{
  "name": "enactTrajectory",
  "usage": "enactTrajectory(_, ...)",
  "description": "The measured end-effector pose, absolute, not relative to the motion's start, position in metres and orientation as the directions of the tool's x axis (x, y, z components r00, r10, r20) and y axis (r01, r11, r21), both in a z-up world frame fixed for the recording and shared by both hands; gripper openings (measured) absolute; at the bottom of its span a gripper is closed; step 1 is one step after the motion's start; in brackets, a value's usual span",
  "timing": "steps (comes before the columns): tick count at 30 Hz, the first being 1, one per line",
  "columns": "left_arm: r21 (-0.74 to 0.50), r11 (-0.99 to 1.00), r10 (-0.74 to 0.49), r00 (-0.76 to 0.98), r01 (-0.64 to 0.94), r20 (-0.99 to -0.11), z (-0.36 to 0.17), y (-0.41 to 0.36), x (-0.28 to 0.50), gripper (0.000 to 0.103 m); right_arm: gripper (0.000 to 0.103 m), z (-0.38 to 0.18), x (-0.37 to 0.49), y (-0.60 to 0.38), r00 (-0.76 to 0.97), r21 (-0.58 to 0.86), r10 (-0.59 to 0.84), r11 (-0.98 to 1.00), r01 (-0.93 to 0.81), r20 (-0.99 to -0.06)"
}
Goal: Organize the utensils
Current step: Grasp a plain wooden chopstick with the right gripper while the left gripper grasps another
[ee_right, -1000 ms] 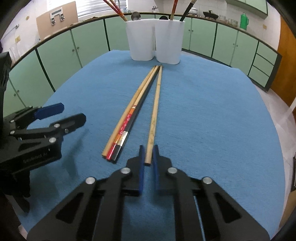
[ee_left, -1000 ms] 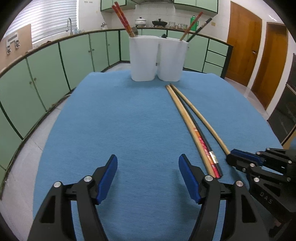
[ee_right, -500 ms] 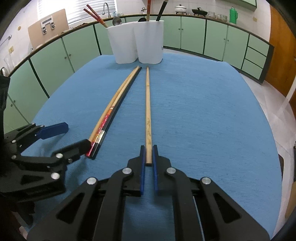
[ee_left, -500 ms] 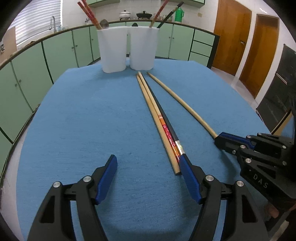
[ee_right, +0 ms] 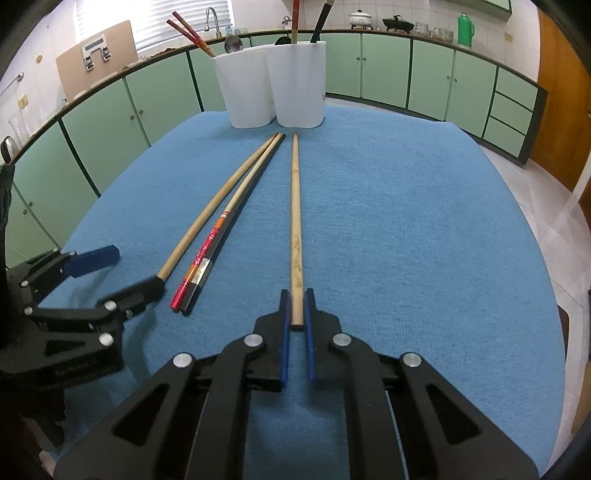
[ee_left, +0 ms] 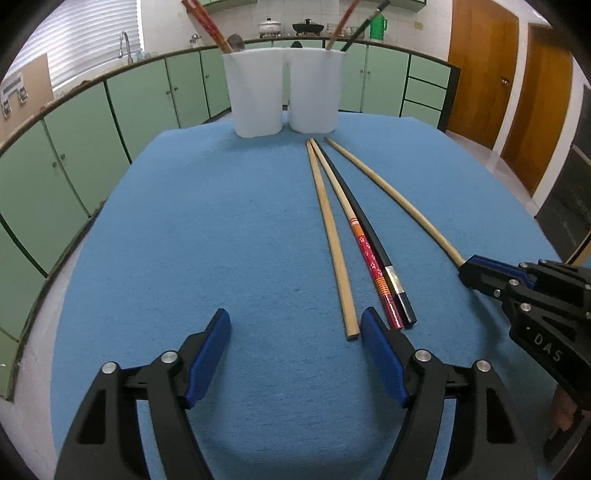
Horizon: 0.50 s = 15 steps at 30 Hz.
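Two white holders standing at the far end of the blue cloth, chopsticks lying before them

The left holder [ee_right: 243,88] is carrying red chopsticks [ee_right: 188,33] and a spoon; the right holder [ee_right: 299,85] a red and a black stick. The right gripper [ee_right: 295,310], lettered "DAS", is pinching a bamboo chopstick [ee_right: 295,221]. The left gripper [ee_left: 295,332] is gaping, empty, beside three loose chopsticks [ee_left: 354,236].

My tongs are black with blue pads [ee_left: 380,354]. The cloth [ee_left: 221,236] is blue, the holders [ee_left: 255,92] white; one chopstick [ee_left: 373,266] is red with white flecks and orange stripes.
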State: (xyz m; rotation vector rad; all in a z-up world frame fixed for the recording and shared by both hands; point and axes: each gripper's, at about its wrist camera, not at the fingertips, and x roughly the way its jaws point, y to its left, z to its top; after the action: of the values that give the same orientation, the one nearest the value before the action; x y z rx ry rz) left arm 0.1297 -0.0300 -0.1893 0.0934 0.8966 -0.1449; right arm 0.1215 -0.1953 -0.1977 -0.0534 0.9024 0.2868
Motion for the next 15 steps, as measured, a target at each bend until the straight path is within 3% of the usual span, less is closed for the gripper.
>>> enactTrajectory(4, 0.009, 0.981, -0.114, 0.618, 0.192, -0.778, -0.187, -0.034, 0.129, 0.051, 0.008, -0.198, 0.123, -0.198, 0.578, 0.095, 0.240, 0.958, -0.269, -0.780)
enactTrajectory(6, 0.010, 0.977, -0.127, 0.620, 0.214, -0.774, -0.186, -0.037, 0.127, 0.029, 0.008, -0.198, 0.123, -0.199, 0.575, 0.107, 0.249, 0.957, -0.269, -0.779)
enactTrajectory(9, 0.006, 0.970, -0.149, 0.617, 0.241, -0.773, -0.186, -0.043, 0.126, 0.008, 0.007, -0.199, 0.123, -0.199, 0.577, 0.102, 0.246, 0.957, -0.270, -0.779)
enactTrajectory(15, 0.001, 0.971, -0.152, 0.624, 0.238, -0.767, -0.185, -0.043, 0.127, 0.007, 0.006, -0.198, 0.123, -0.201, 0.575, 0.117, 0.257, 0.956, -0.268, -0.777)
